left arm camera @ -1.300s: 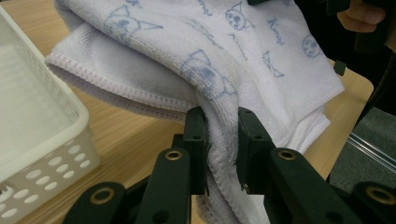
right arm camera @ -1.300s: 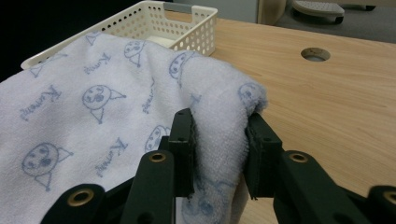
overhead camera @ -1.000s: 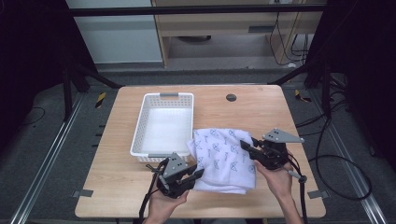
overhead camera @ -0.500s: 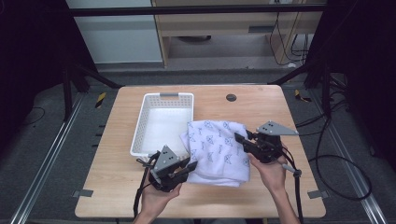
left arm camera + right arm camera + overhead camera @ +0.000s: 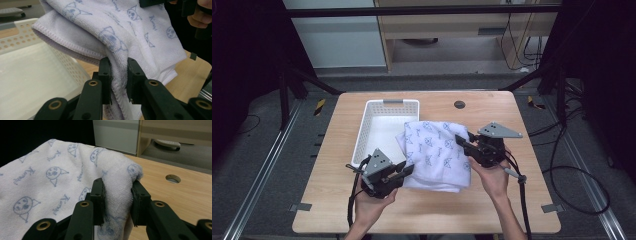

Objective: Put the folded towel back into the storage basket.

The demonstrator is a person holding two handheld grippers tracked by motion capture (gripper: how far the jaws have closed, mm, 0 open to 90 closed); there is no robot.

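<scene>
Left gripper [image 5: 119, 80] fingers clamp towel [image 5: 434, 150] fold; right gripper [image 5: 117, 202] fingers pinch towel edge.

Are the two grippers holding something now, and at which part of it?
Both hold the folded towel: the left gripper pinches its near-left edge beside the basket, the right gripper its right edge.

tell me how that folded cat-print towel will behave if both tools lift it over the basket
The cat-print towel will probably sag between the left tool and right tool, since it already drapes over the white basket rim. Its fuzzy terry pile should resist slipping. The loose folded layers at its edge may fall open.
</scene>
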